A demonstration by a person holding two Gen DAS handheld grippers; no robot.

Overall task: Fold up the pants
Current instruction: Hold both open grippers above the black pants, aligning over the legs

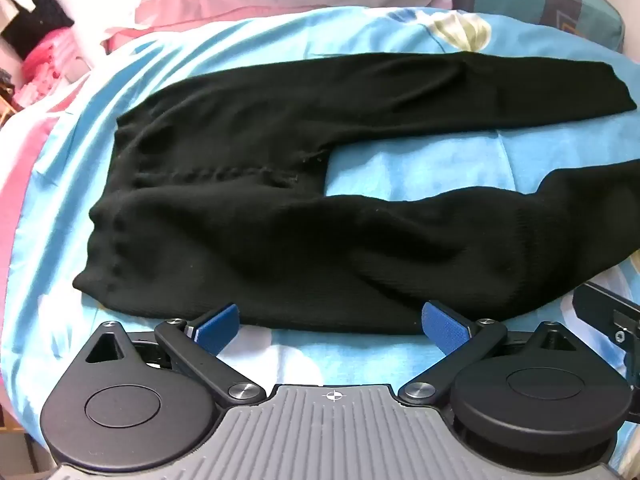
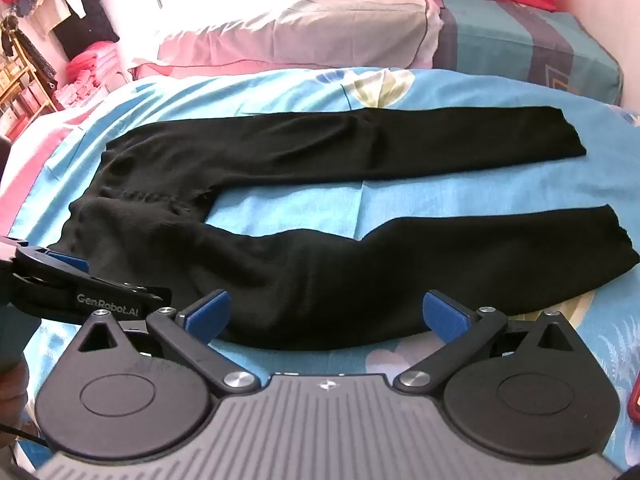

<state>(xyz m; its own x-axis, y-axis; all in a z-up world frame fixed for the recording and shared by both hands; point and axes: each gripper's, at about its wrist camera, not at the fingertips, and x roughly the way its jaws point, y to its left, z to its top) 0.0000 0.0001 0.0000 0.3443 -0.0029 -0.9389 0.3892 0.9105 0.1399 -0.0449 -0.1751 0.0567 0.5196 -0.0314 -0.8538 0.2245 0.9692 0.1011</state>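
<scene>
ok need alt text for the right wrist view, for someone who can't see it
Black pants lie spread flat on a blue floral bedspread, waist to the left, the two legs apart and running right. The right gripper is open at the near leg's edge, and the left gripper shows at the left by the waist.

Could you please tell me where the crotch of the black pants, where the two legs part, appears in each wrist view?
Left wrist: crotch sits left of centre, upper-middle.
Right wrist: crotch lies further left, mid-height.
Shared landmark: the pale flower print above the far leg.
</scene>
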